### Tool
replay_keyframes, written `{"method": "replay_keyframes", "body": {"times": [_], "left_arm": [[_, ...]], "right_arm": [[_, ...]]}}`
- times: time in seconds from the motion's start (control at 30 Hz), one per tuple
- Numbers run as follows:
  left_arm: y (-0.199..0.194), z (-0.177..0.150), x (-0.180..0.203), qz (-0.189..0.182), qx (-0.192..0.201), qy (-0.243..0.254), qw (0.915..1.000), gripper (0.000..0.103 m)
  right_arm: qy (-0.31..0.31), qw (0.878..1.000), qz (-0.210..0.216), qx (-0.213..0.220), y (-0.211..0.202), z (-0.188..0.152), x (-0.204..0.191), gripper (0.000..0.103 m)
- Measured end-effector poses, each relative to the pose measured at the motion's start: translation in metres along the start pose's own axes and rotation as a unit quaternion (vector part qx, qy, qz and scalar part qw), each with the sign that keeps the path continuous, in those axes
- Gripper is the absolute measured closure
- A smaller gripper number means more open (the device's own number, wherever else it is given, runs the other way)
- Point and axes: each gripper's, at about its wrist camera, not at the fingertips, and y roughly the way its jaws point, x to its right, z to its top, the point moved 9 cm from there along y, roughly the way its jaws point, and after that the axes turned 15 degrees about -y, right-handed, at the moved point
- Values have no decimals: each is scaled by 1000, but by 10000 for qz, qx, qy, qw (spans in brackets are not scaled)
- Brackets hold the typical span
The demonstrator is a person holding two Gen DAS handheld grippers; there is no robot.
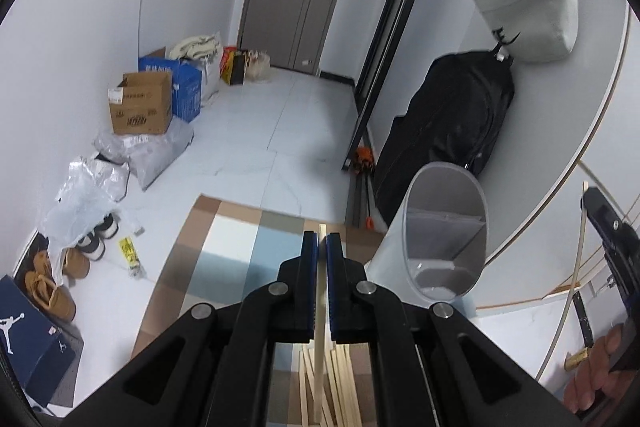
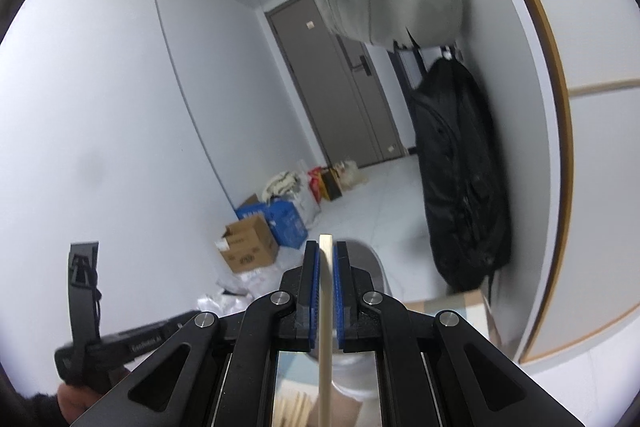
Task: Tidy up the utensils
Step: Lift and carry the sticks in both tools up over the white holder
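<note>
Both the left gripper [image 1: 322, 241] and right gripper [image 2: 326, 250] are each clenching a wooden chopstick [image 1: 319, 307] above the still-empty holder [image 1: 444, 231], with a pile of sticks [image 1: 332, 383] still waiting below.

left gripper's chopstick [image 1: 319, 339]: lower end cut off by the frame's bottom edge, below the claw
loose chopsticks [image 1: 340, 383]: partly hidden under the claw's black arms; count cannot be told
holder [image 1: 444, 247]: bottom cut off from sight behind the claw's right arm
right gripper's chopstick [image 2: 326, 311]: lower end runs out of frame
holder in the right view [image 2: 368, 267]: mostly hidden behind the claw, blurred
hand [image 1: 596, 375]: right of the claw, cut off by the lens rim
</note>
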Motion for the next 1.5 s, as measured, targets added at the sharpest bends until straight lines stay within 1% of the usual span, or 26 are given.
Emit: {"method": "replay_keyframes", "body": {"times": [0.2,0.4,0.5,0.57,0.63,0.73,0.83,0.93,1.0,1.13,1.3,1.33,1.5], "left_arm": [[-23,29,21,-365,347,-17,9987,103],[-36,72,59,-812,647,21,9946,103],[-35,90,78,-1008,795,73,9917,103],[-31,100,92,-1173,827,108,9896,103],[-26,108,106,-1256,909,187,9877,103],[-16,111,119,-1321,898,290,9867,103],[1,109,127,-1376,759,323,9870,103],[11,108,127,-1358,768,303,9873,103],[16,109,129,-1411,745,269,9868,103],[25,107,131,-1470,717,270,9862,103],[32,102,133,-1464,838,333,9851,103],[33,100,134,-1505,808,358,9846,103],[37,91,132,-1563,728,318,9845,103]], "right_arm": [[-176,9990,92,396,4,41,-6,97],[-231,9978,184,599,24,75,-5,97],[-319,9972,97,677,41,90,1,97],[-370,9967,53,719,52,98,4,97],[-441,9959,-5,792,60,104,6,97],[-558,9943,-152,894,76,111,13,97],[-593,9936,-232,933,93,111,21,97],[-612,9929,-217,998,106,106,28,97],[-603,9922,-234,1064,113,102,34,97],[-586,9914,-195,1156,118,97,37,97],[-660,9899,-170,1247,123,92,41,97],[-675,9897,-161,1253,129,90,42,97],[-768,9881,-126,1328,130,80,42,97]]}}
